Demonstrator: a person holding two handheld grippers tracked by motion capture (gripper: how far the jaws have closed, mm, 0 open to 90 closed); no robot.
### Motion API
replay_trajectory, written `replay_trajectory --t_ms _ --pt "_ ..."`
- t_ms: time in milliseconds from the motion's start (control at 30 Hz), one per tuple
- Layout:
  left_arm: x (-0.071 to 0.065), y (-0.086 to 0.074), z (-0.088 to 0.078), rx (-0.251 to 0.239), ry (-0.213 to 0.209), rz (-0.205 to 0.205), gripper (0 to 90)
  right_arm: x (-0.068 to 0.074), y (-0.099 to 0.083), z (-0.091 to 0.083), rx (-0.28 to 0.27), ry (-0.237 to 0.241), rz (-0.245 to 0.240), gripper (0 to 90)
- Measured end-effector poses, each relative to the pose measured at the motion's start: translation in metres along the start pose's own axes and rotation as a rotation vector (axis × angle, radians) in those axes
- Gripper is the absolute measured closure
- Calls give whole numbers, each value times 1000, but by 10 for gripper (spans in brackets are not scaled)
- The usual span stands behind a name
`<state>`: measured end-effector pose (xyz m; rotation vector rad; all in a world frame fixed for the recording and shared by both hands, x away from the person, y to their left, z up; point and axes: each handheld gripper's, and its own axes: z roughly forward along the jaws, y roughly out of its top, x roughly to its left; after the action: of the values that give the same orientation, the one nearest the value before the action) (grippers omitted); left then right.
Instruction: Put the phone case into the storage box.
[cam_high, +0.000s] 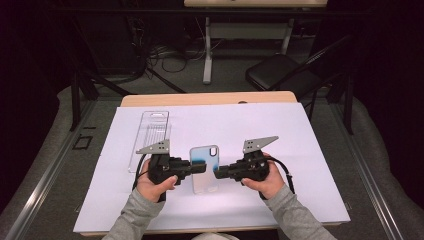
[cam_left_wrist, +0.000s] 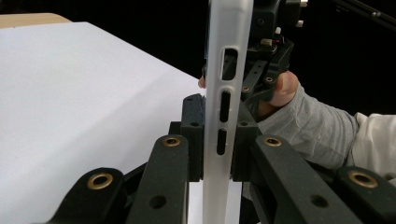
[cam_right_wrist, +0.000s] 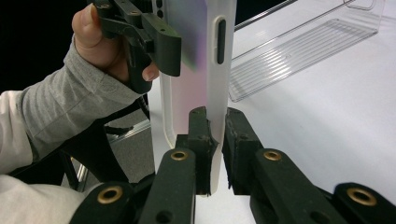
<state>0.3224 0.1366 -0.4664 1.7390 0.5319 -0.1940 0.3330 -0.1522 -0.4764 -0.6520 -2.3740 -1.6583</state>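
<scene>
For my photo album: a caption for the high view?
Two hand-held grippers, left and right, clamp a phone case from both sides.

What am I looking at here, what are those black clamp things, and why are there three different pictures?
A person sits at a table and holds a hand-operated clamp tool in each hand; there is no robot arm. The high view looks down from above: the left gripper and the right gripper each pinch one long edge of a translucent phone case. The other two pictures come from small cameras riding on the tools, looking along their black jaws. In the left gripper view the case stands edge-on between shut jaws; the right gripper view shows the same on the case's other edge. A white sheet covers the table, and a clear plastic package lies on it.
</scene>
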Motion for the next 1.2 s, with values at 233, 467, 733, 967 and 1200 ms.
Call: replay_trajectory --t_ms 233,467,733,967,1200 --pt "0 0 1 -1 18 3 724 1 0 1 -3 -17 5 829" --pt "0 -1 1 -2 35 5 665 1 -1 2 0 -37 7 829" --pt "1 0 1 -3 71 0 573 0 -1 2 6 -68 16 830" --pt "0 0 1 -7 116 22 487 -1 -2 2 7 -98 34 831" --pt "-1 0 1 -7 156 45 461 -2 -2 2 1 -123 48 831"
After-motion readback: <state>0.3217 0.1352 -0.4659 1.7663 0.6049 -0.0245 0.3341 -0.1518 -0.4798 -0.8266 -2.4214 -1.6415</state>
